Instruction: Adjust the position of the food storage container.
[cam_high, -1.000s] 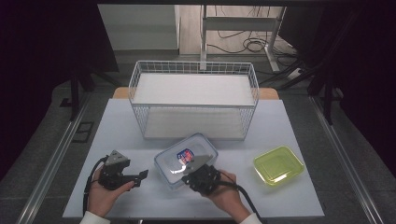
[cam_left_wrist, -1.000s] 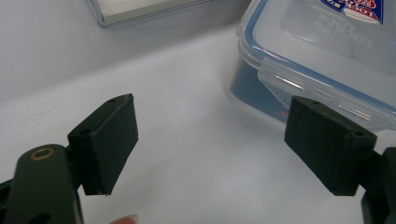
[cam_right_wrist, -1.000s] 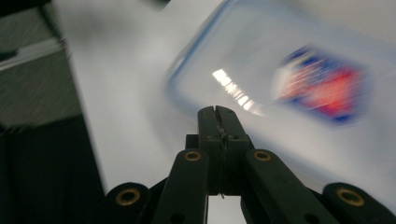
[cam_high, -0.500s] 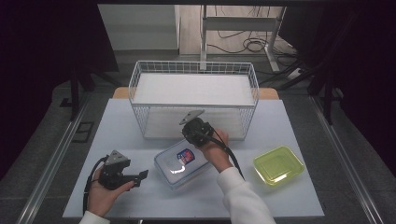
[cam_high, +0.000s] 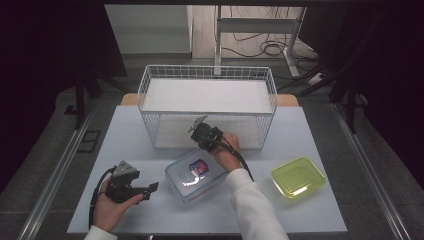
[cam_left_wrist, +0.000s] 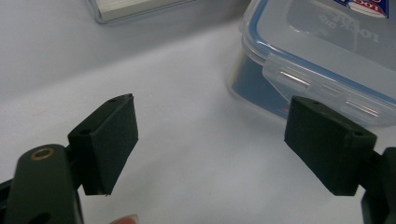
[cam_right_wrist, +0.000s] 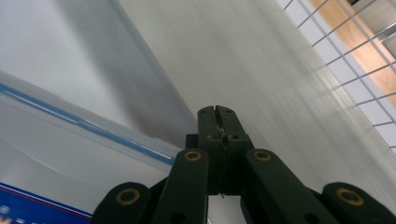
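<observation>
A clear plastic box (cam_high: 196, 175) with a blue-sealed snap-on lid lies on the white table (cam_high: 320, 135); its lid is on, with a red-and-blue label on top, and what is inside cannot be made out. Behind the box stands a white wire basket (cam_high: 207, 106), with nothing visible in it but its pale floor. To the right of the box, well apart, sits a yellow-green tray (cam_high: 298, 176) (no lid, nothing in it).

The right gripper (cam_high: 199, 131) hangs just behind the box, between it and the basket's front wall, the person's right hand (cam_high: 227, 150) and white sleeve reaching over the box's right end. Its jaws are pressed together with nothing between them, as the right gripper view shows (cam_right_wrist: 218, 122), with the box's blue-edged lid at its left and the basket's mesh at upper right.

The left gripper (cam_high: 131, 187) rests left of the box in the left hand (cam_high: 111, 207), pointing towards it, jaws spread wide and holding nothing; in the left gripper view (cam_left_wrist: 210, 149) the box's latch edge (cam_left_wrist: 322, 79) lies just beyond them.
</observation>
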